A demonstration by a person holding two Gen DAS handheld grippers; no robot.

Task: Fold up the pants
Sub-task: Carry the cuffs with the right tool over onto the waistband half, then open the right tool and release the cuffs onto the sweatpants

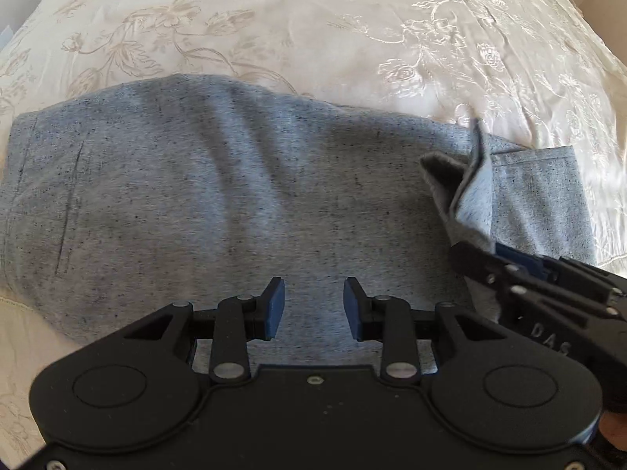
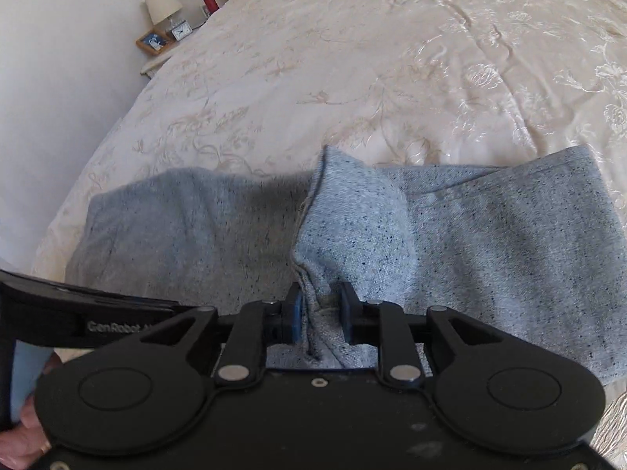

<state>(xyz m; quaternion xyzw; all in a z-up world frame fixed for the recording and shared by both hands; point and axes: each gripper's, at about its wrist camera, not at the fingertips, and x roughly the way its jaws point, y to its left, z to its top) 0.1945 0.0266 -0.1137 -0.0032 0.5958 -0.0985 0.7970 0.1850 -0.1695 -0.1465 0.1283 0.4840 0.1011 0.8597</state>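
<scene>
Speckled grey-blue fleece pants [image 1: 235, 196] lie flat across the cream floral satin bedspread [image 1: 313, 31]. The hem at 3 o'clock is lifted between the right gripper [image 2: 319, 313] pads, which are slightly parted with the cloth loose between them. Left gripper [image 1: 313, 305] is half open, holding nothing, above the pants.

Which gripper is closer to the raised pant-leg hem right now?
Right. The right gripper has the raised hem between its pads, which stand apart around the bunched cloth. The left gripper hangs open over the flat middle of the pants, well aside from that hem.
</scene>
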